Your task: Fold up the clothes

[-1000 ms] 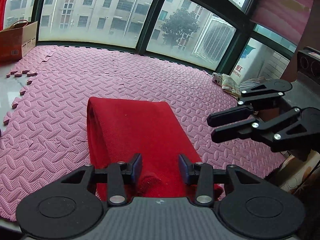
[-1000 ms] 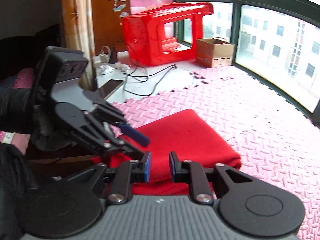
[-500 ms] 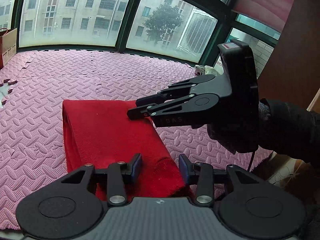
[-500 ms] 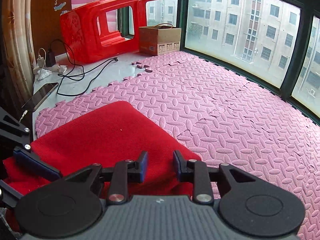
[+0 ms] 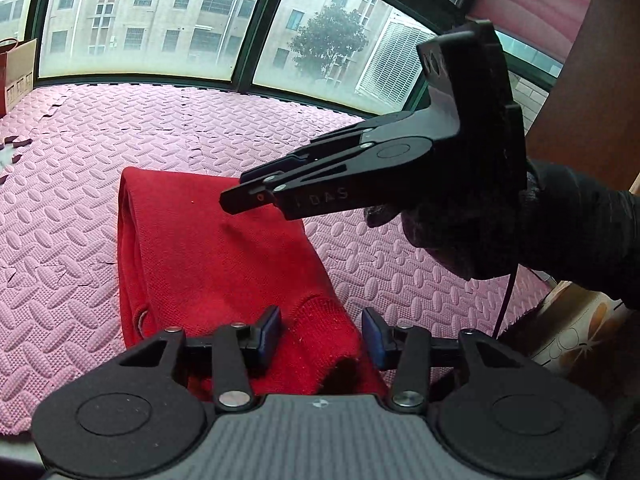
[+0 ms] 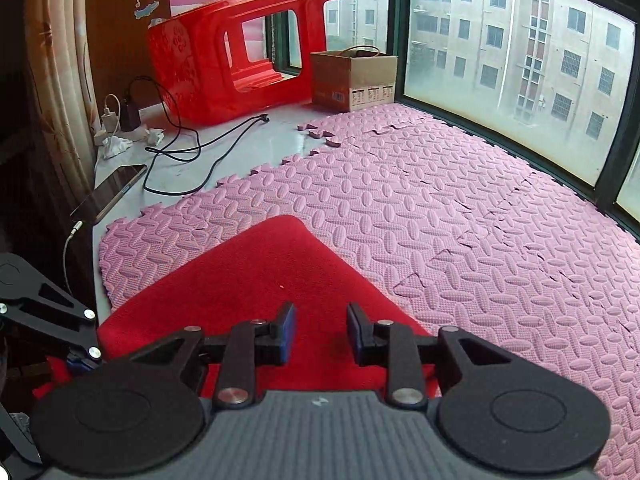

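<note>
A red knit garment [image 5: 208, 256] lies folded into a long strip on the pink foam mat [image 5: 60, 208]. It also shows in the right wrist view [image 6: 248, 280]. My left gripper [image 5: 320, 334] is open, with the garment's near end between its fingers. My right gripper [image 6: 320, 332] is open and empty, just above the middle of the garment. In the left wrist view the right gripper [image 5: 240, 200] hovers over the cloth from the right. The left gripper's fingers [image 6: 52, 320] show at the right wrist view's left edge.
A red plastic stool [image 6: 240, 52] and a cardboard box [image 6: 354, 80] stand at the mat's far left end by the windows. Cables [image 6: 188, 148], a charger [image 6: 110, 116] and a phone [image 6: 112, 196] lie on the bare sill beside the mat.
My right gripper has swung in from the right over the garment and opened wider. My left gripper stays at the near end, now a little closer to the cloth.
</note>
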